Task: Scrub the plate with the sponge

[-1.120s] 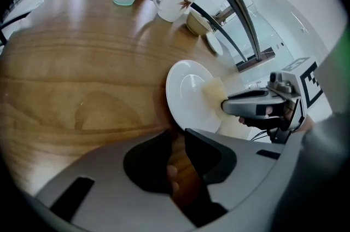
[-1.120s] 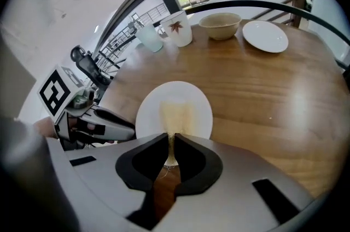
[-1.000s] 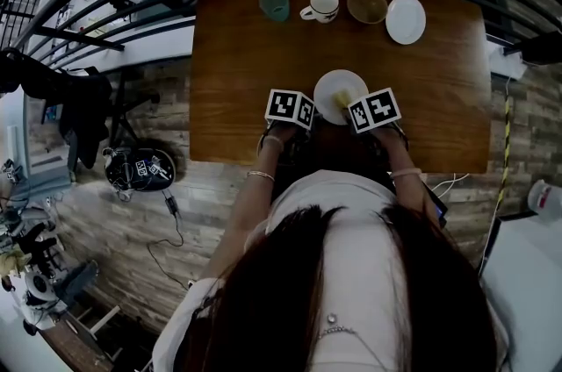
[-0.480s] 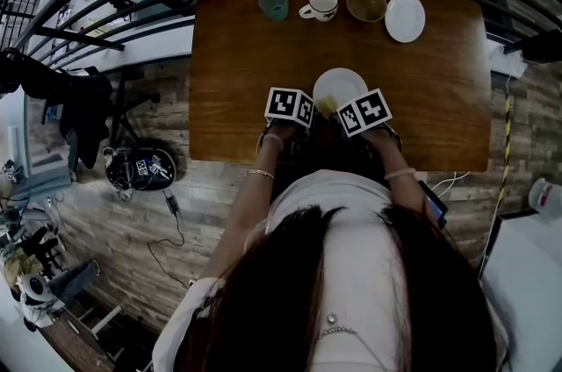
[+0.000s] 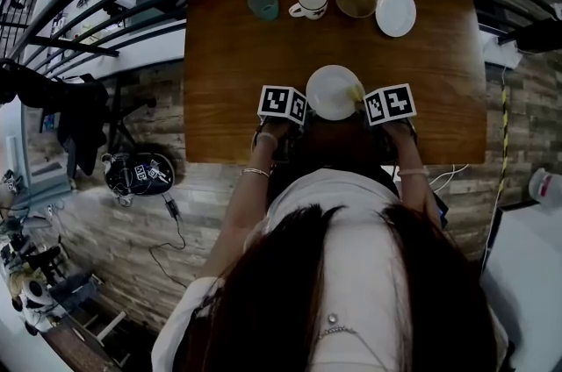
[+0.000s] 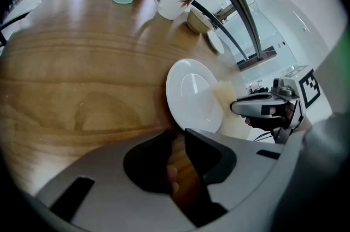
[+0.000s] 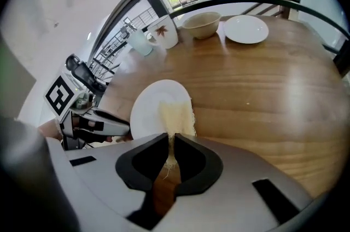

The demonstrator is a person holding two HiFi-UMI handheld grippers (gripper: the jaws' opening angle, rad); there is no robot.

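Head view: round white plate (image 5: 332,91) sits on brown wooden table (image 5: 228,54). Left gripper view: left gripper (image 6: 179,138), jaws nearly together, appears to pinch its rim. Right gripper view: right gripper (image 7: 171,140) clamps pale yellow sponge (image 7: 176,115) onto the plate; scrubbing seems midway.

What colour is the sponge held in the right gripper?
Pale yellow. The sponge shows best in the right gripper view, lying against the white plate.

— How many plates do you have?
— Two: the near plate (image 5: 332,91) right at your jaws, and the far plate (image 5: 395,11) well beyond them.
— And the rest?
— One sponge (image 7: 176,116) at your jaws. Beyond them you have one mug (image 5: 311,2), one bowl (image 5: 356,0) and one tumbler (image 5: 262,3).
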